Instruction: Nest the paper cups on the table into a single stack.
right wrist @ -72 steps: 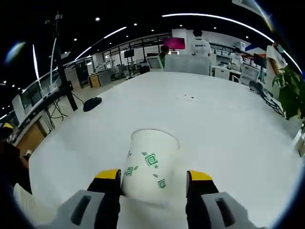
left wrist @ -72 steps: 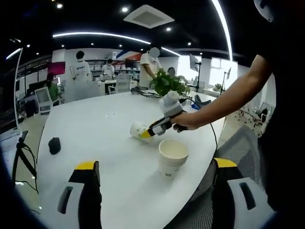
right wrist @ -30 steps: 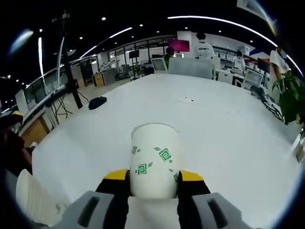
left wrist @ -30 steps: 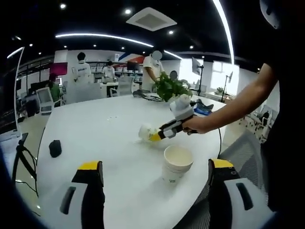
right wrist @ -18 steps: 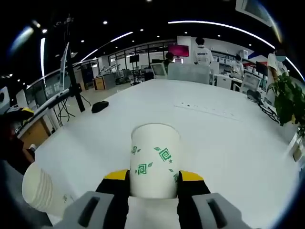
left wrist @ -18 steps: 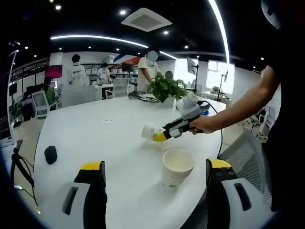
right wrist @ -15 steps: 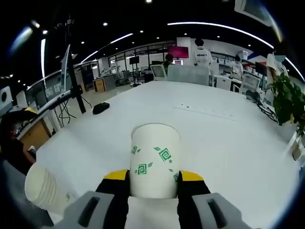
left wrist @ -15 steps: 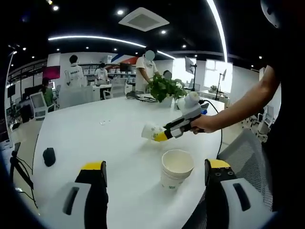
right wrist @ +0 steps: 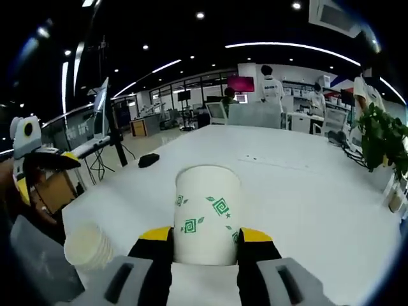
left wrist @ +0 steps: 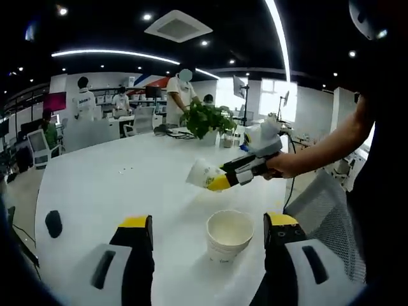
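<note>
we see a white counter [left wrist: 108,185] with a small dark object [left wrist: 53,223] lying near its edge. a leafy potted plant [left wrist: 205,118] stands at the far side, with people in white shirts [left wrist: 83,101] among desks and chairs behind it. in the right gripper view a pink screen [right wrist: 241,83] glows on the back wall, under long ceiling light strips [right wrist: 290,46].

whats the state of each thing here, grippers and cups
right gripper: shut on the paper cup
paper cup: held off the table, on its side
cup stack: upright on the table, mouth open, nested
left gripper: open, holding nothing, the stack between its jaws in its view
</note>
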